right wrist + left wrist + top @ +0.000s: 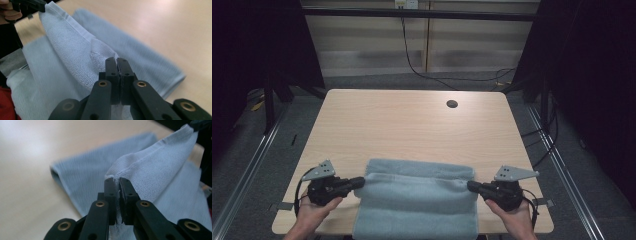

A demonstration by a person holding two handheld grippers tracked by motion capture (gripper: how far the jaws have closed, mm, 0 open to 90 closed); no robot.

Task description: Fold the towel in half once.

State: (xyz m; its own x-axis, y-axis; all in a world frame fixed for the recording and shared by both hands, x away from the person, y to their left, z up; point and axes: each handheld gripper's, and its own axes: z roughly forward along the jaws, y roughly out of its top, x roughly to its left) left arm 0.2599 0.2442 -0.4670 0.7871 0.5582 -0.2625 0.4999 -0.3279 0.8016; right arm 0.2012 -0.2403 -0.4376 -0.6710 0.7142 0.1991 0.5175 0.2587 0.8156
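**Towel gripped at both corners over the near edge of the table**

At the near edge of the wooden table (412,125), a pale blue towel (417,200) is spread across the middle, with its front part hanging over the table's edge toward the person. A folded band is seen along its far side. The left gripper (361,182) is clamped on the towel's left corner, and in the left gripper view (117,181) the jaws are seen pressed together with the hemmed cloth pinched between them. The right gripper (471,186) is clamped on the opposite corner; in the right gripper view (117,60) the jaws are closed tight on a fold of terry cloth. Between the two grippers the upper layer of the towel is held lifted off the layer below. Each gripper is held by a hand at the bottom of the high view. A round cable hole (452,104) is seen in the far part of the table, well apart from the towel.
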